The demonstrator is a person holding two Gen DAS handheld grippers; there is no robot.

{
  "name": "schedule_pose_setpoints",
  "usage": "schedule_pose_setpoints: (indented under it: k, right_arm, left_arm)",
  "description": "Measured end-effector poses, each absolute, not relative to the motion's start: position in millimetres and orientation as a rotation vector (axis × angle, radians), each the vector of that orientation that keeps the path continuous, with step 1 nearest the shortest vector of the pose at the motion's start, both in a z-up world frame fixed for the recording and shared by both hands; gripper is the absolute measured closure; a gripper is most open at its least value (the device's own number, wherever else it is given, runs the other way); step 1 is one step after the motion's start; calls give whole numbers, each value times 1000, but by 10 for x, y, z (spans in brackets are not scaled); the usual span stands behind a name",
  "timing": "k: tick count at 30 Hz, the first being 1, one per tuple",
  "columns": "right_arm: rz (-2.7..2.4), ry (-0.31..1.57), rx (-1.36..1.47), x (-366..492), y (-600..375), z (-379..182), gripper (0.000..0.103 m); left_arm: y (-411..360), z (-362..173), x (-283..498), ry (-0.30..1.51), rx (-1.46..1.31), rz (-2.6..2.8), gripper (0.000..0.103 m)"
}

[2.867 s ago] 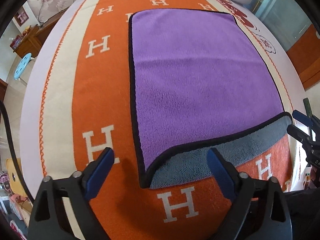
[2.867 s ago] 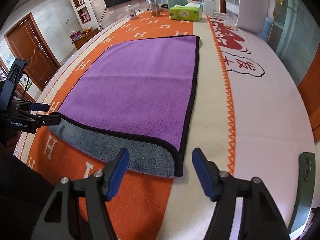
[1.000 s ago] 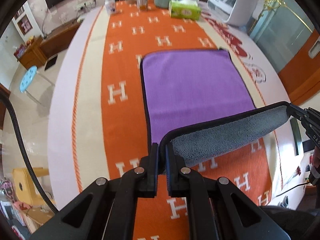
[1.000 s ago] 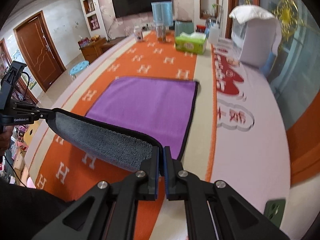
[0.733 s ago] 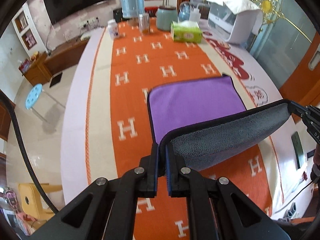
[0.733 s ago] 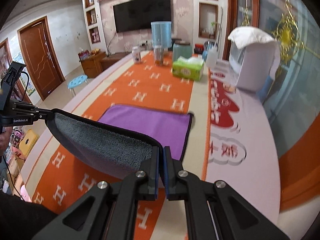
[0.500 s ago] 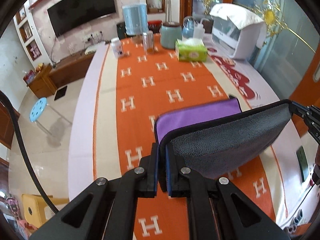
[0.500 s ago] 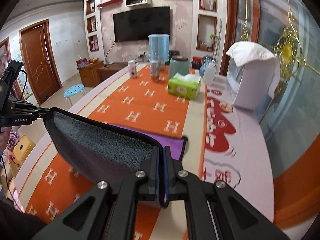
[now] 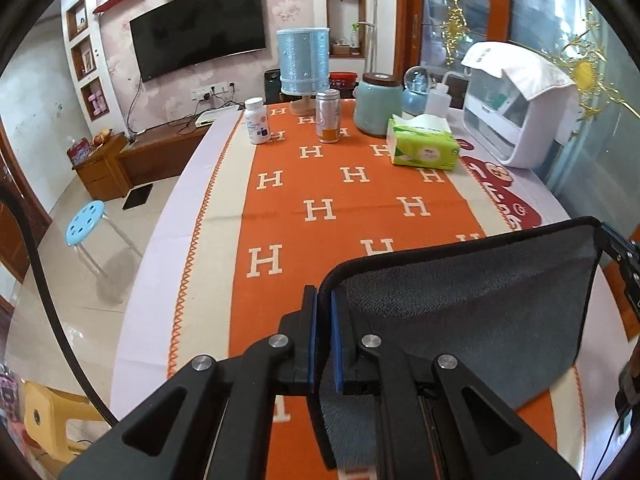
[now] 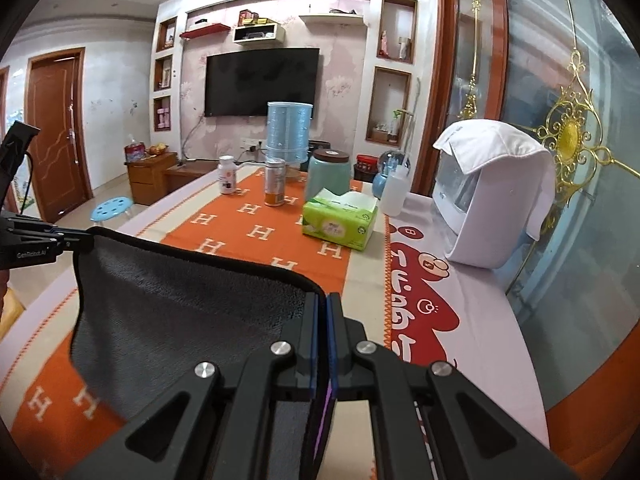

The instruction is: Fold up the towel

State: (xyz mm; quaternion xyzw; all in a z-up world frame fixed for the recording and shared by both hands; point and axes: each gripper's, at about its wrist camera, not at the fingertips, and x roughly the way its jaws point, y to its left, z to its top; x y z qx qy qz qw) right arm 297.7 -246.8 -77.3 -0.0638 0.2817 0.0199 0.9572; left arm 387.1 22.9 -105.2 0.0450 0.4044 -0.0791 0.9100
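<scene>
The towel (image 9: pixel 472 312) is held up above the table, its grey underside facing both cameras, black trim along the top edge. My left gripper (image 9: pixel 324 300) is shut on its left corner. My right gripper (image 10: pixel 322 304) is shut on the other corner; the towel (image 10: pixel 180 312) spans left from it. A sliver of the purple side shows between the right fingers. Each gripper appears at the far edge of the other's view: the right gripper (image 9: pixel 618 248) and the left gripper (image 10: pixel 60 238). The towel's lower part is hidden.
The table carries an orange H-pattern cloth (image 9: pixel 320 208). At its far end stand a green tissue box (image 9: pixel 422 148), a teal jar (image 9: pixel 378 106), a can (image 9: pixel 328 118), a pill bottle (image 9: pixel 256 120), a blue lamp (image 9: pixel 304 64) and a white appliance (image 9: pixel 520 116). A blue stool (image 9: pixel 86 222) stands left.
Both grippers closed on the towel's near corners, then lifted and carried them up and forward. The purple face has dropped out of sight behind the raised grey side.
</scene>
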Motion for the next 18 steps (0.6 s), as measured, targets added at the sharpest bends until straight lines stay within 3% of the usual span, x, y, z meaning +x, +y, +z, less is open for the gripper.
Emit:
schedule_pose_setpoints:
  k: [9, 11, 14, 16, 18]
  right_arm:
    - [9, 661, -143, 3287, -2442, -1112, 94]
    - [6, 675, -133, 3328, -2450, -1144, 80]
    - [15, 684, -105, 3336, -2475, -1144, 59]
    - [18, 677, -104, 3301, -2466, -1114, 57]
    - [11, 675, -105, 3271, -2468, -1077, 54]
  left_arm:
    - [124, -1487, 4186, 940, 63, -119, 87]
    - [119, -1529, 4205, 949, 59, -113, 76]
    - [118, -1536, 4199, 964, 48, -112, 68]
    - [127, -1506, 4172, 967, 41, -111, 67]
    - [135, -1449, 4126, 962, 35, -108, 57]
